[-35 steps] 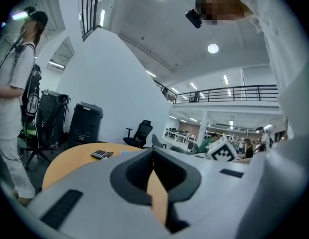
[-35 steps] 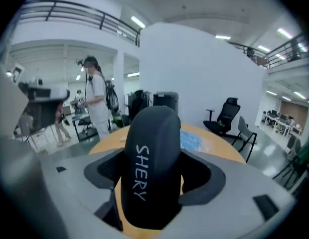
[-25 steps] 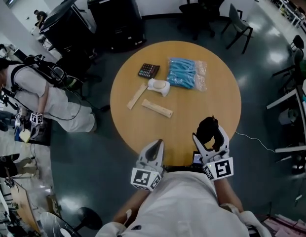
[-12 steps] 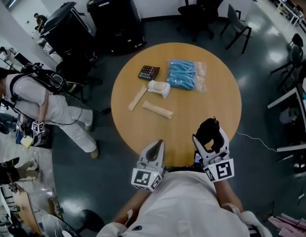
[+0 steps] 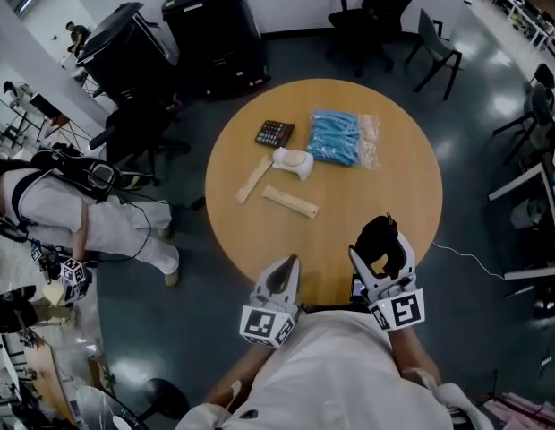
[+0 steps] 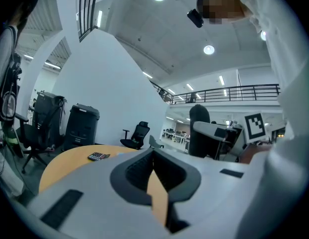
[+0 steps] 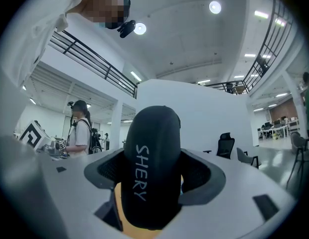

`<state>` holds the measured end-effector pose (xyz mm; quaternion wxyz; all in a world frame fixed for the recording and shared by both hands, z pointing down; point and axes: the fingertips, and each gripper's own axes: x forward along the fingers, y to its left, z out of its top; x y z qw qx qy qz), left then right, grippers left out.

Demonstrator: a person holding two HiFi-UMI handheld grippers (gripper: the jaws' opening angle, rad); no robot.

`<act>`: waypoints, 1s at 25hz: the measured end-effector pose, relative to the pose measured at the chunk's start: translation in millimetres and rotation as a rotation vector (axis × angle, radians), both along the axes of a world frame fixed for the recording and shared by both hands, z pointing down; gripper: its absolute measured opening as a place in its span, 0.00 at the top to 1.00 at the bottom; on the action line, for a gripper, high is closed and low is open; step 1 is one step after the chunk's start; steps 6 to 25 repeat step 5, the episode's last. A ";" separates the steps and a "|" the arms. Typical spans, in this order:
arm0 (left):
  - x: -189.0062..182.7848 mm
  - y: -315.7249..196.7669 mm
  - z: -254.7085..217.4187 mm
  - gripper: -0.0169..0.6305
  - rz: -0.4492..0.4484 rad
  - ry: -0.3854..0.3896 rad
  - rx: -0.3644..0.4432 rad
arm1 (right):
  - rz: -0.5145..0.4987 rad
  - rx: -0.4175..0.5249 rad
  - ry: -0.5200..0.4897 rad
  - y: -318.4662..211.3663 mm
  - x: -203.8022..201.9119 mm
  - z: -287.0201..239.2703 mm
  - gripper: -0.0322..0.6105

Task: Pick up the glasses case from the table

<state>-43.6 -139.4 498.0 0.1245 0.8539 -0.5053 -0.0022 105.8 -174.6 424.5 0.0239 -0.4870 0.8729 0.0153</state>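
Note:
The glasses case (image 5: 377,235) is black and oblong, and it is held up above the near right edge of the round wooden table (image 5: 385,186). My right gripper (image 5: 382,243) is shut on it. In the right gripper view the case (image 7: 151,168) fills the space between the jaws of the right gripper (image 7: 152,183), with white lettering along its side. My left gripper (image 5: 284,265) is shut and empty at the table's near edge. In the left gripper view the left gripper (image 6: 153,156) has its jaws pressed together with nothing between them.
On the far half of the table lie a calculator (image 5: 274,133), a blue bag (image 5: 337,136), a white object (image 5: 293,161) and two wooden strips (image 5: 291,202). Black bins (image 5: 210,25) and office chairs (image 5: 376,12) stand beyond. A person (image 5: 81,213) is at the left.
Both grippers stay where they were, the right one holding the case throughout. The person at the left has moved further left and down in the view.

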 end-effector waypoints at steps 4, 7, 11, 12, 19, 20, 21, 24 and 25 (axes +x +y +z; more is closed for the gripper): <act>-0.6 -2.5 1.3 0.96 0.001 -0.001 -0.003 | -0.005 -0.006 0.002 -4.6 -1.5 2.7 0.42; -1.1 -3.3 1.8 0.96 -0.001 0.000 -0.004 | -0.006 -0.007 0.003 -5.8 -2.0 3.3 0.42; -1.1 -3.3 1.8 0.96 -0.001 0.000 -0.004 | -0.006 -0.007 0.003 -5.8 -2.0 3.3 0.42; -1.1 -3.3 1.8 0.96 -0.001 0.000 -0.004 | -0.006 -0.007 0.003 -5.8 -2.0 3.3 0.42; -1.1 -3.3 1.8 0.96 -0.001 0.000 -0.004 | -0.006 -0.007 0.003 -5.8 -2.0 3.3 0.42; -1.1 -3.3 1.8 0.96 -0.001 0.000 -0.004 | -0.006 -0.007 0.003 -5.8 -2.0 3.3 0.42; -1.1 -3.3 1.8 0.96 -0.001 0.000 -0.004 | -0.006 -0.007 0.003 -5.8 -2.0 3.3 0.42; -1.1 -3.3 1.8 0.96 -0.001 0.000 -0.004 | -0.006 -0.007 0.003 -5.8 -2.0 3.3 0.42; -1.1 -3.3 1.8 0.96 -0.001 0.000 -0.004 | -0.006 -0.007 0.003 -5.8 -2.0 3.3 0.42</act>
